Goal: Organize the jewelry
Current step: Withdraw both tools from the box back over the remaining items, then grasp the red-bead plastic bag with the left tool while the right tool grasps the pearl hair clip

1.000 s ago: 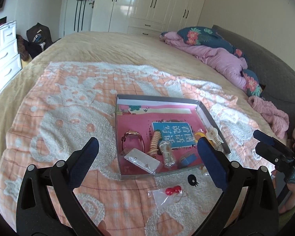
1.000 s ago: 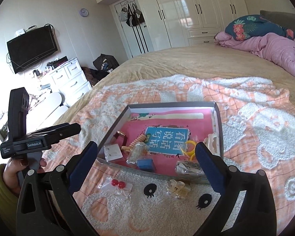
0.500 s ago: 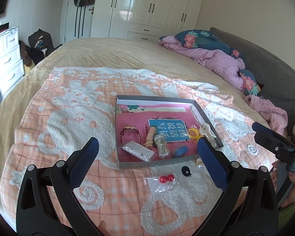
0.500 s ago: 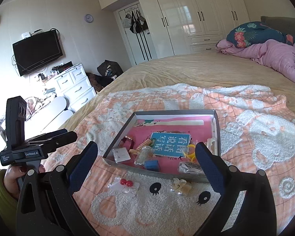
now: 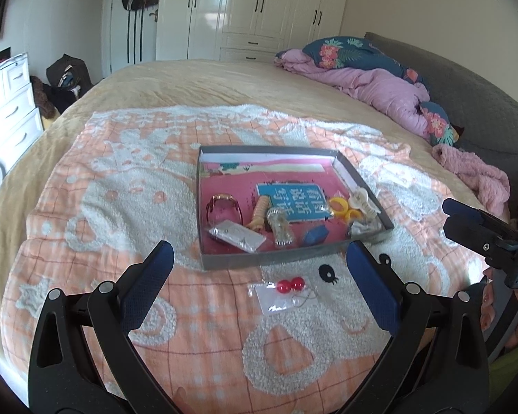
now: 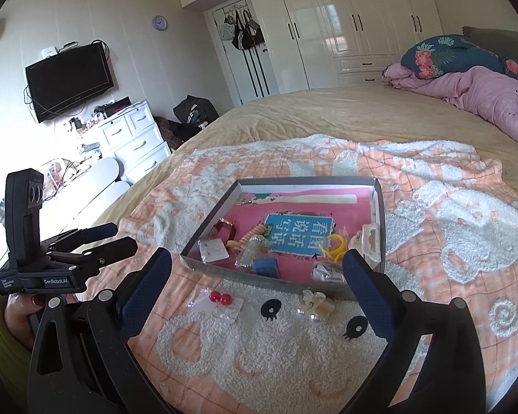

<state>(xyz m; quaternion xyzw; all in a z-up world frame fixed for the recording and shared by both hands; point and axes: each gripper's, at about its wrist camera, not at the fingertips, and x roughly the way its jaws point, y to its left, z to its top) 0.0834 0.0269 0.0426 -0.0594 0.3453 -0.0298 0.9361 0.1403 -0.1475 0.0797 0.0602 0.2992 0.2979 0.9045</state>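
While both claws hung above the blanket with nothing in them, the left claw [image 5: 259, 284] stood wide, and the red bead earrings [image 5: 288, 285] in their clear packet lay directly between its fingertips, probably its next pick. The right claw [image 6: 257, 284] was equally wide, with a pale clip [image 6: 316, 305] just ahead of it. Beyond both sat the shallow box [image 5: 293, 261], already holding several pieces, apparently the collecting place.
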